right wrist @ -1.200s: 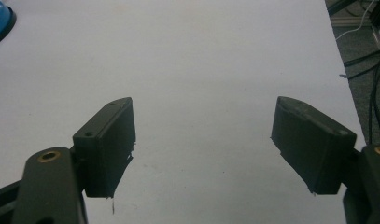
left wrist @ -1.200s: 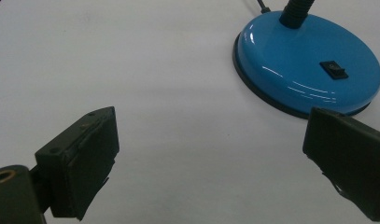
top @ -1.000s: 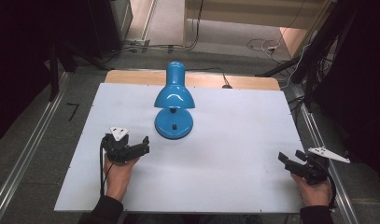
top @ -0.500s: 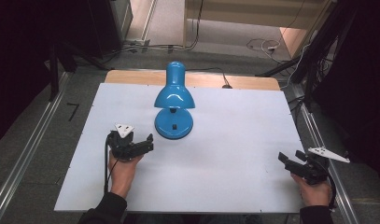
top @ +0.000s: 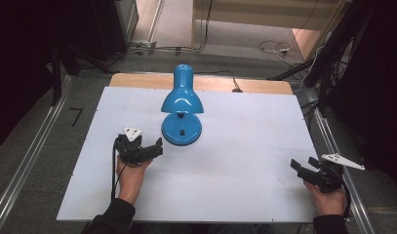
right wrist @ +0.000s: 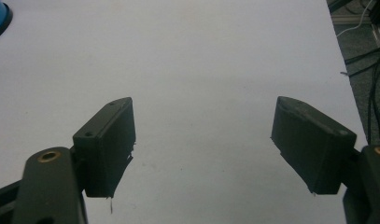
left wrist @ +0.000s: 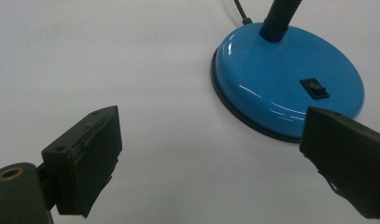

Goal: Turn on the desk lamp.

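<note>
Reaching toward the lamp base point(left wrist: 290, 84) with spread jaws.
The left gripper point(top: 148, 149) is best aligned over the switch point(left wrist: 314, 88); the right gripper point(top: 310, 169) is held spread, far right.

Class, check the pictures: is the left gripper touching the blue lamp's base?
Apart. In the left gripper view, the left gripper has its jaws spread, and bare white table shows between them and the lamp base.
</note>
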### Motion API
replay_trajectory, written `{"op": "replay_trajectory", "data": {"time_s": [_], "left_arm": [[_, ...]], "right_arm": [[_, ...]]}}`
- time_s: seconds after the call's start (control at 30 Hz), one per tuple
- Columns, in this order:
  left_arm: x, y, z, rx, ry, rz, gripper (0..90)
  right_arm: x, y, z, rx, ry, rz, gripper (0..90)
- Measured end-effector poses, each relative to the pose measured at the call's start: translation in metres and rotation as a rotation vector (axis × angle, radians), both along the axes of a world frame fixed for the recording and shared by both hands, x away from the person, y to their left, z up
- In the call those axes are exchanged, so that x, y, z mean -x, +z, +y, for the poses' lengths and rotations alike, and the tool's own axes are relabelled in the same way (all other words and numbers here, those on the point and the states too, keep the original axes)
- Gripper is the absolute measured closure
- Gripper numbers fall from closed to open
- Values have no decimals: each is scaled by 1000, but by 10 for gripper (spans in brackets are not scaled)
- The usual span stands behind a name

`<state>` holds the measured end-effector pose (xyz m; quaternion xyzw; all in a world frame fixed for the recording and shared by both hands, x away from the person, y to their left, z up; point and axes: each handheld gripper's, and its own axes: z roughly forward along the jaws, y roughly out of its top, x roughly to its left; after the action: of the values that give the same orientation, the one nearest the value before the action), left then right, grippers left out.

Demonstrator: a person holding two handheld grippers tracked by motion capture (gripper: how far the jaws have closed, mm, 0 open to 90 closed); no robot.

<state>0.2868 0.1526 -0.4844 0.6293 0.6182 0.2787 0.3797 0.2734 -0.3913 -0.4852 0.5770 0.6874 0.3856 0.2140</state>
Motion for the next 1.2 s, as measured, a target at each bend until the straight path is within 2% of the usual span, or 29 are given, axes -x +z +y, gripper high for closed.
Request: {"op": "replay_trajectory", "data": {"time_s": [1.03, 1.2], "left_arm": [[-11, -1, -13, 9, -14, -10, 78], [-15, -1, -19, 6, -32, -18, 119]], "right_arm": [[-2, -1, 2, -1, 4, 8, 203], [-2, -1, 2, -1, 5, 5, 202]]}}
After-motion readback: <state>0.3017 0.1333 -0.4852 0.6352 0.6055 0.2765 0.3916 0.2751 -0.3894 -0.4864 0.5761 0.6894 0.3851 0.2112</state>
